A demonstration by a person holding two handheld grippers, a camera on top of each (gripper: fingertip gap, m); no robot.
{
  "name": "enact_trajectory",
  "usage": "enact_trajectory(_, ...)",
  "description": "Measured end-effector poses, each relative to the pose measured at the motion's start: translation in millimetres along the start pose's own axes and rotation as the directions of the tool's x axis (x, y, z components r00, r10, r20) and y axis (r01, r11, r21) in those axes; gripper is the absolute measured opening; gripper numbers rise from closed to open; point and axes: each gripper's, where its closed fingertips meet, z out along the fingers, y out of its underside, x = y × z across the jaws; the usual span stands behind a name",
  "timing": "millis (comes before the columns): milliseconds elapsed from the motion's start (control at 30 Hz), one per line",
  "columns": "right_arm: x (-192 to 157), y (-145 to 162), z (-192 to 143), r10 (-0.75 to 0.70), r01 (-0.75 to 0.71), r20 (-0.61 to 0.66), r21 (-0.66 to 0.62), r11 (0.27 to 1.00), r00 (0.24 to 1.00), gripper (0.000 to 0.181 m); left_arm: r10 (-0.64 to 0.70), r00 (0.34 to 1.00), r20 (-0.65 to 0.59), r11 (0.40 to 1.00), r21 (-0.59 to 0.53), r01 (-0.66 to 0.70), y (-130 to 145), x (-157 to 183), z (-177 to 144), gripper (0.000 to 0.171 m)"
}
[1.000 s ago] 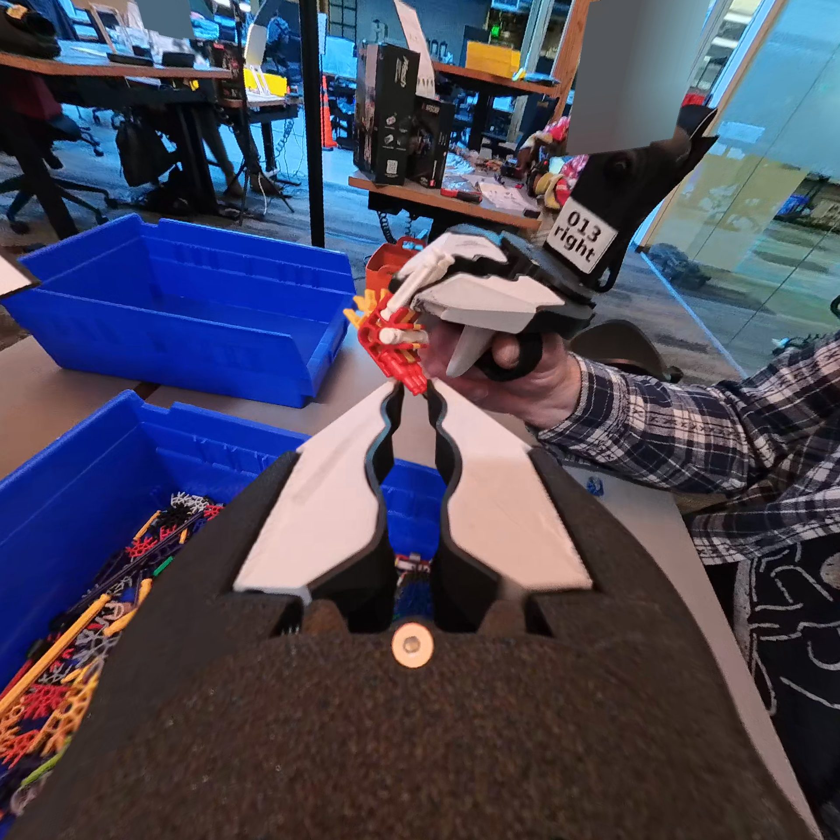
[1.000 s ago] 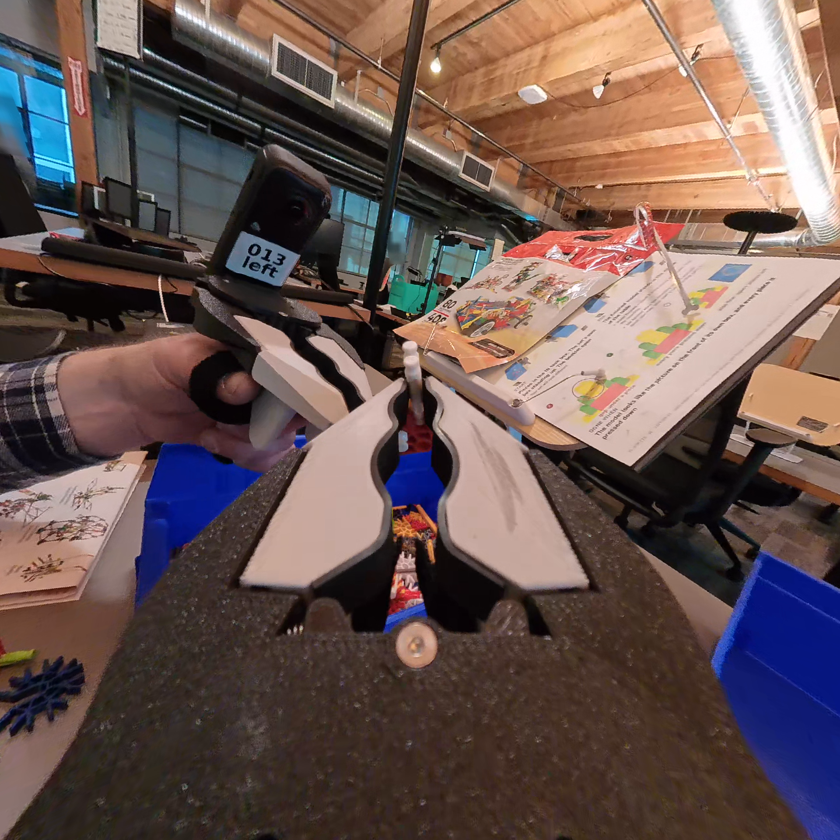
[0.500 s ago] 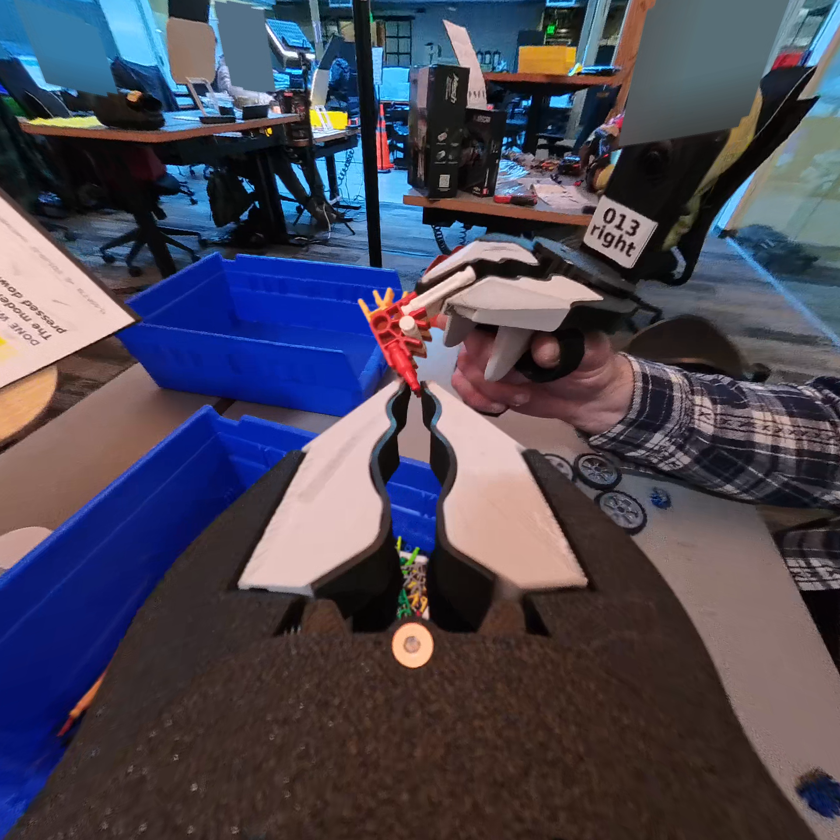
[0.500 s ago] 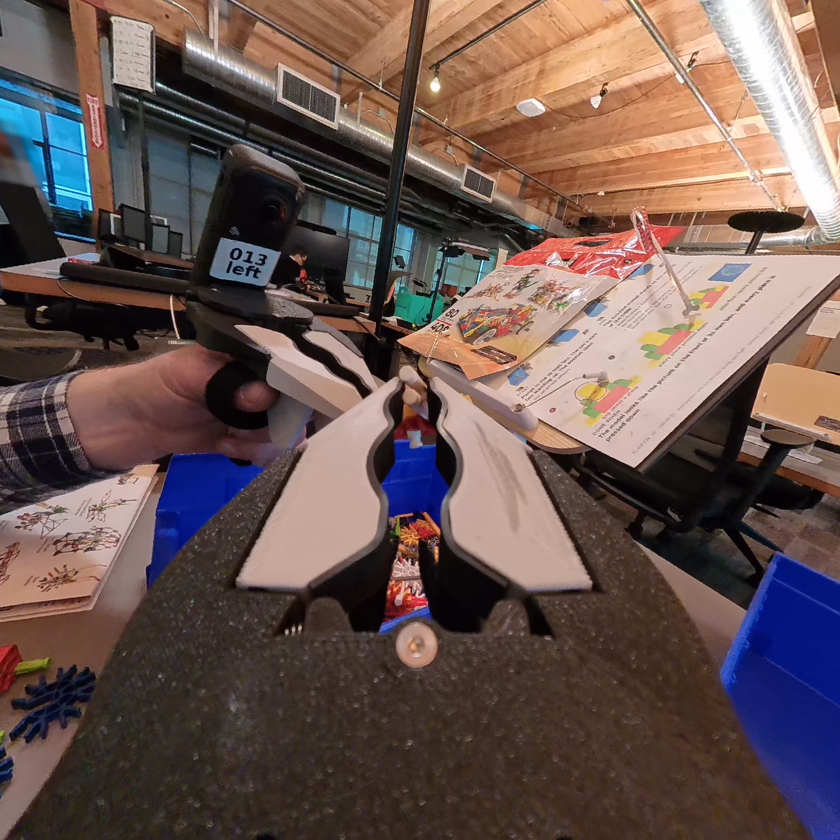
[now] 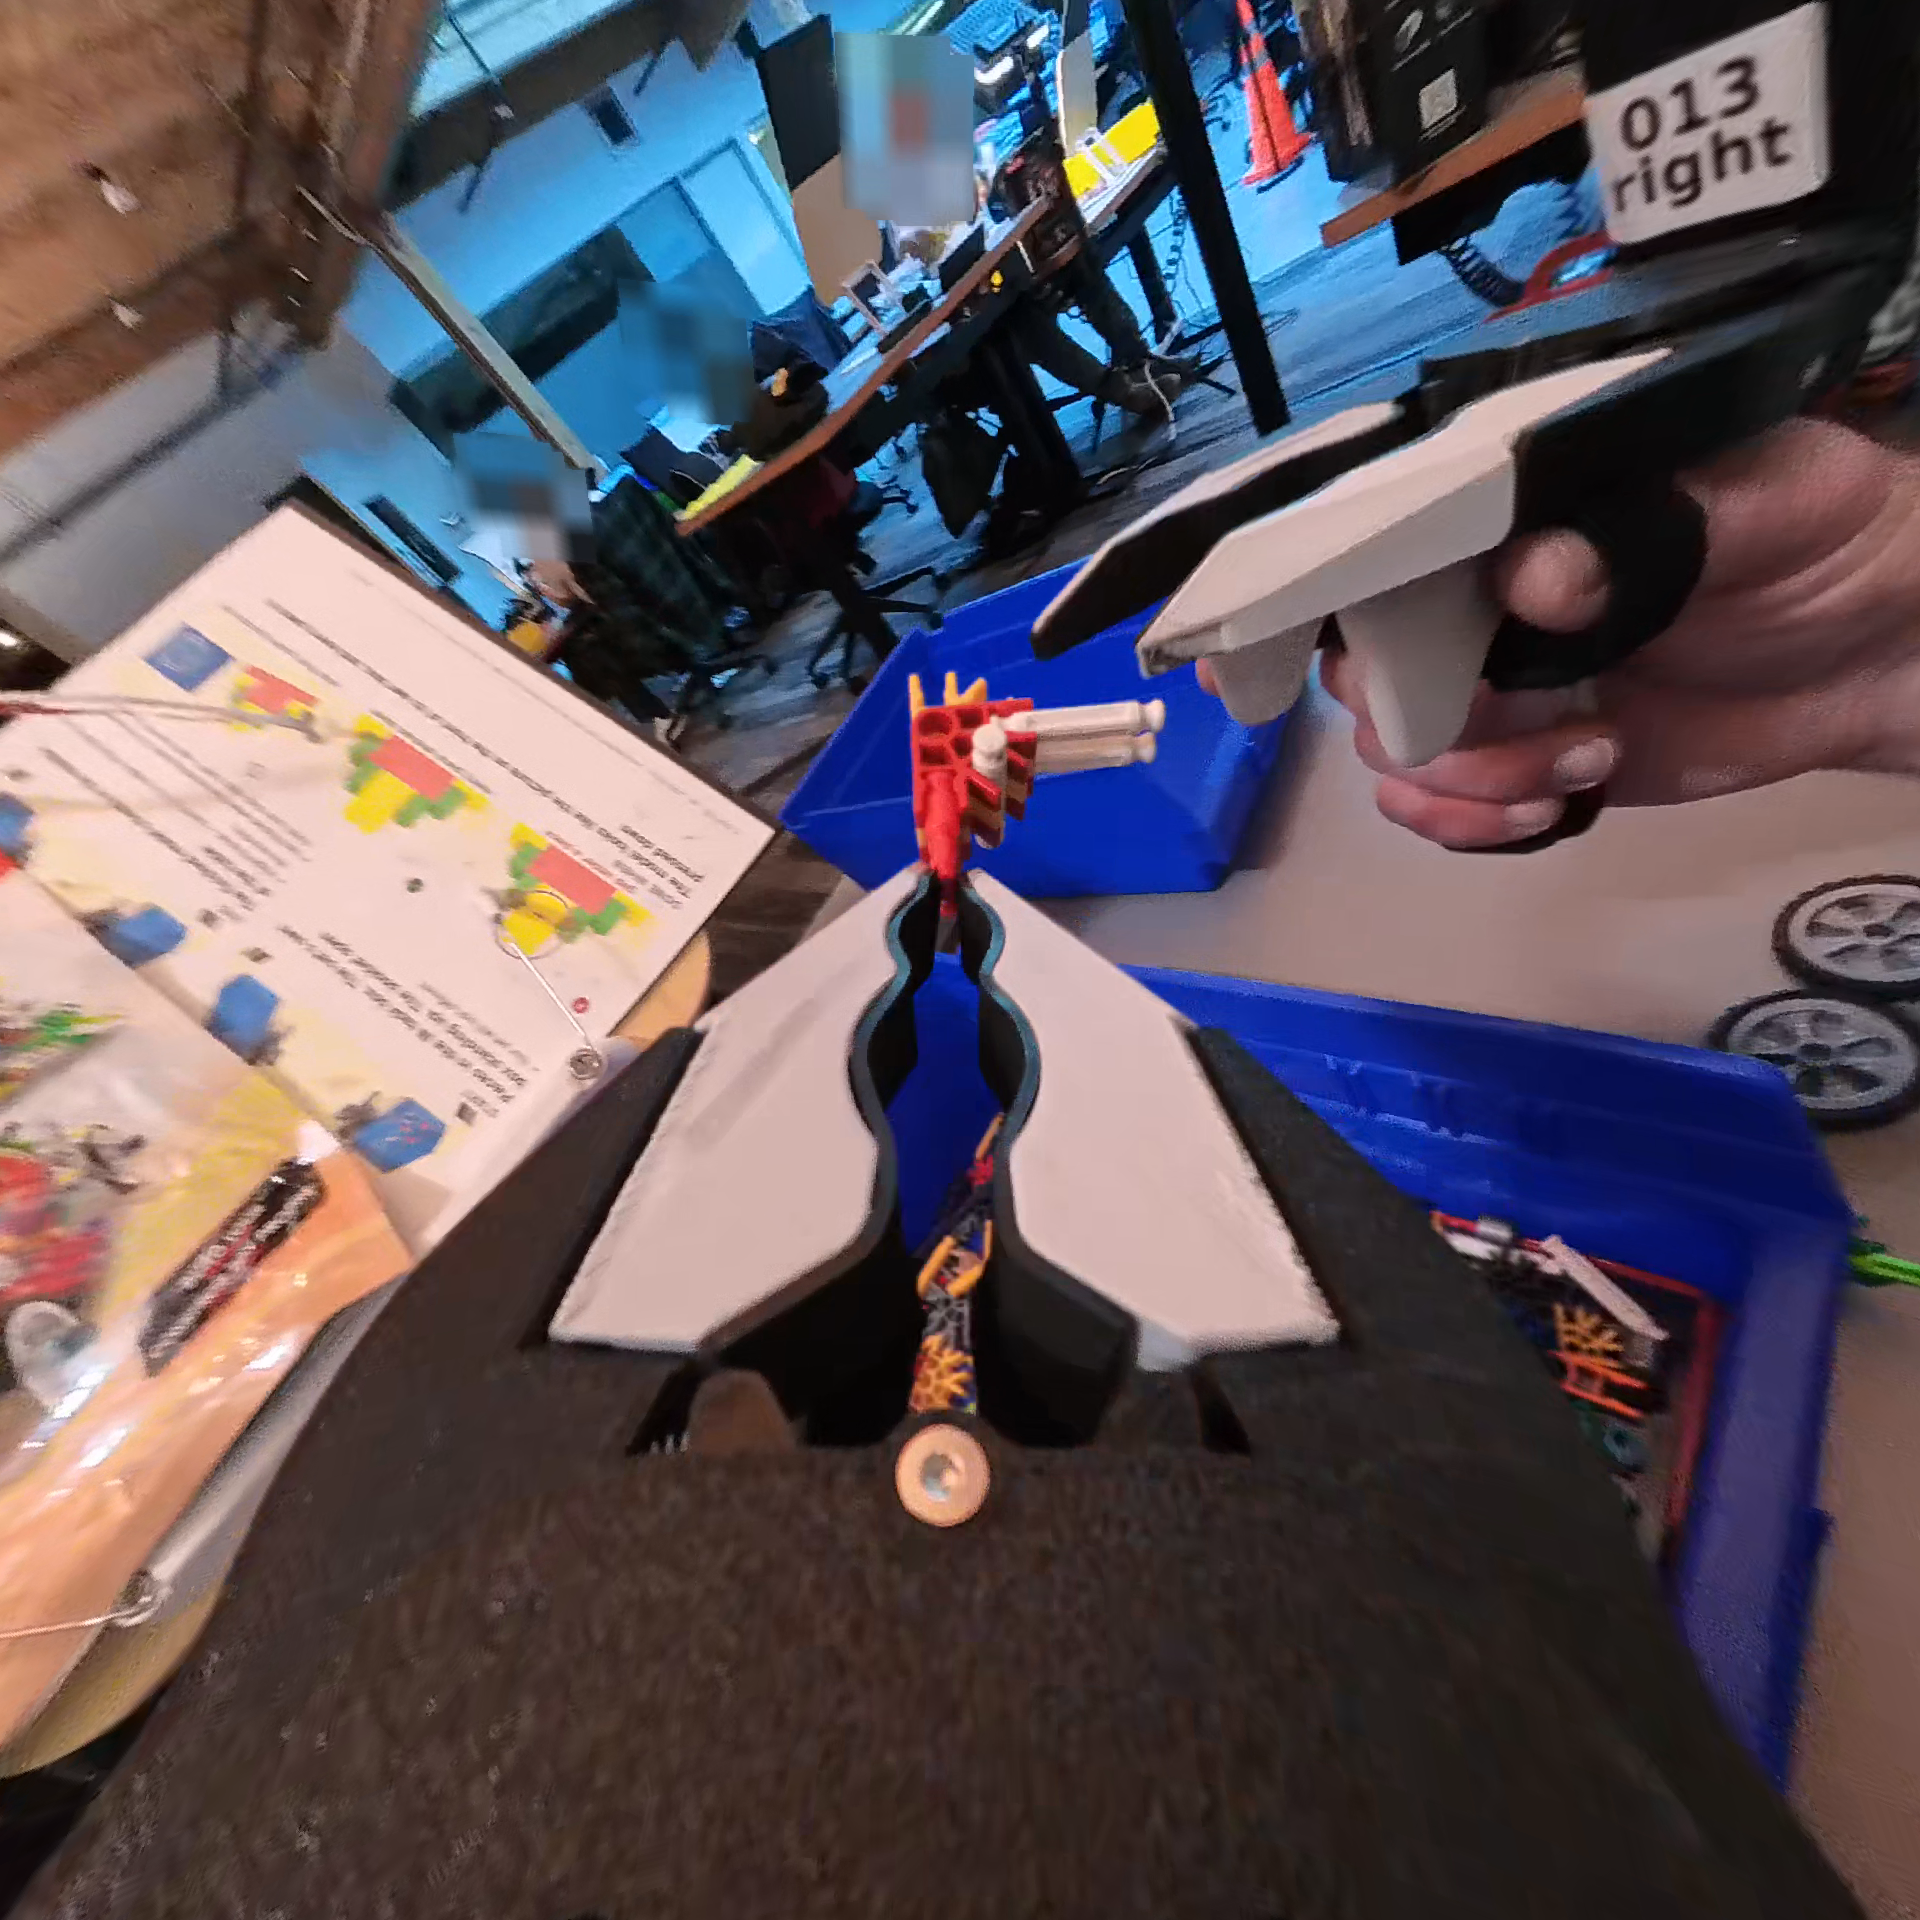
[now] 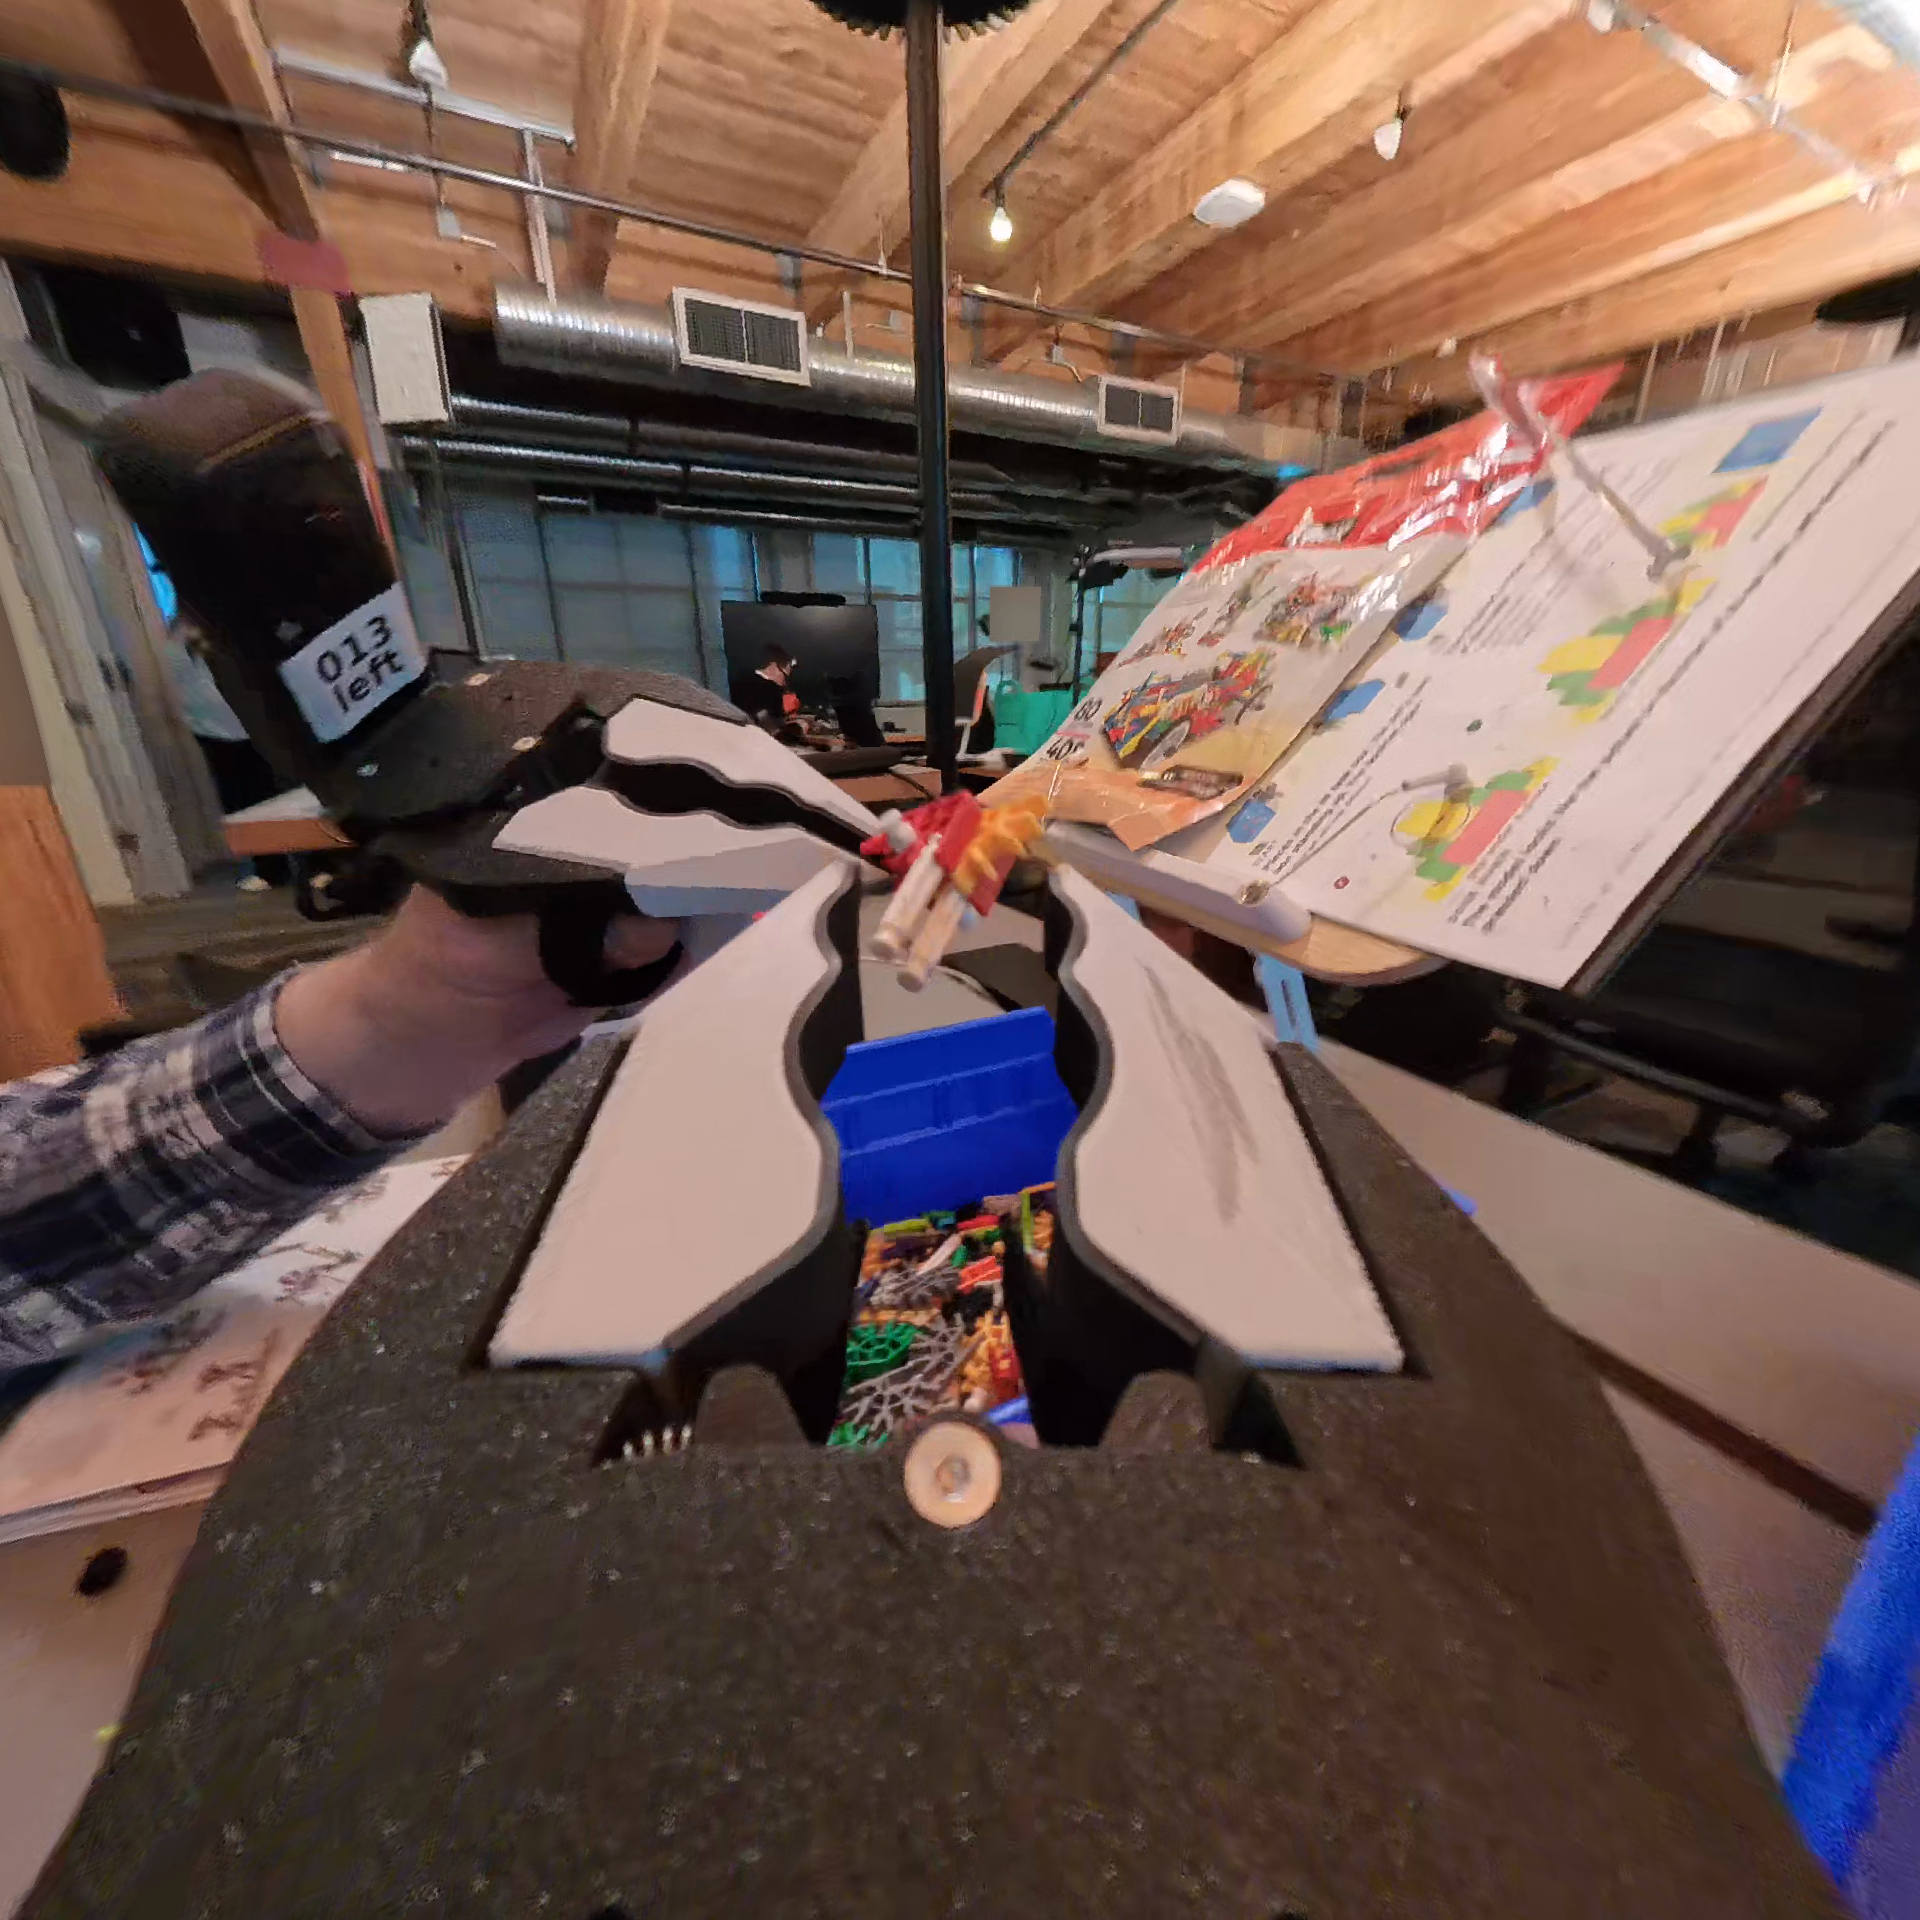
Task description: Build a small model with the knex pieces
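Note:
My left gripper (image 5: pixel 948 891) is shut on the red rod of a small toy assembly (image 5: pixel 966 758) made of red and yellow connectors with two white rods (image 5: pixel 1081 732) sticking out sideways. It holds it up in the air above the blue bin (image 5: pixel 1558 1122). My right gripper (image 6: pixel 951 883) is open and holds nothing. The white rod ends (image 6: pixel 920 925) lie between its spread fingertips, with no contact that I can see. In the left wrist view the right gripper (image 5: pixel 1091 649) hangs just above and to the right of the rods. The left gripper also shows in the right wrist view (image 6: pixel 868 831).
The blue bin (image 6: pixel 935 1101) below holds several loose coloured pieces. A second, empty blue bin (image 5: pixel 1091 831) stands behind it. Two grey wheels (image 5: pixel 1849 935) lie on the table. A slanted instruction board (image 6: pixel 1558 675) stands close by. A booklet (image 6: pixel 208 1351) lies under the person's left sleeve. The left gripper's tips are roughly 5 cm from the right gripper's.
My right gripper has opened, let go of the white rods and drawn back a little. My left gripper has swung towards the instruction board, still holding the assembly.

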Motion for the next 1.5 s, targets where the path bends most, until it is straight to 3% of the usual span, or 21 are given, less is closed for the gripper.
enact_trajectory(100, 5, 10, 2, 0.128, -0.127, 0.028, -0.038, 0.991, 0.991, 0.046, 0.095, 0.995, 0.033, 0.995, 0.010, -0.095, -4, 3, -1, 0.000)
enact_trajectory(233, -2, 11, 3, 0.275, -0.272, 0.114, -0.036, 0.962, 0.955, 0.046, 0.268, 0.962, 0.053, 0.962, 0.032, -0.270, -13, 17, -2, 0.000)
enact_trajectory(400, -9, 3, 0, 0.334, -0.336, 0.188, -0.019, 0.942, 0.924, 0.034, 0.385, 0.920, 0.074, 0.922, 0.024, -0.387, -17, 24, -3, 0.000)
enact_trajectory(600, -17, 6, 1, 0.403, -0.402, 0.251, -0.058, 0.914, 0.880, 0.034, 0.448, 0.887, 0.112, 0.892, 0.015, -0.452, -18, 22, -6, 0.000)
enact_trajectory(767, -21, 8, 3, 0.396, -0.393, 0.259, -0.065, 0.917, 0.881, 0.029, 0.495, 0.862, 0.106, 0.867, 0.003, -0.499, -16, 27, -3, 0.000)
enact_trajectory(1167, -13, 15, 6, 0.265, -0.257, 0.155, -0.070, 0.964, 0.952, 0.028, 0.474, 0.870, 0.137, 0.878, -0.003, -0.479, -14, 25, 2, 0.006)
enact_trajectory(1500, -14, 13, 7, 0.238, -0.233, 0.141, -0.053, 0.971, 0.961, 0.029, 0.473, 0.869, 0.143, 0.880, -0.025, -0.475, -13, 24, 4, 0.002)
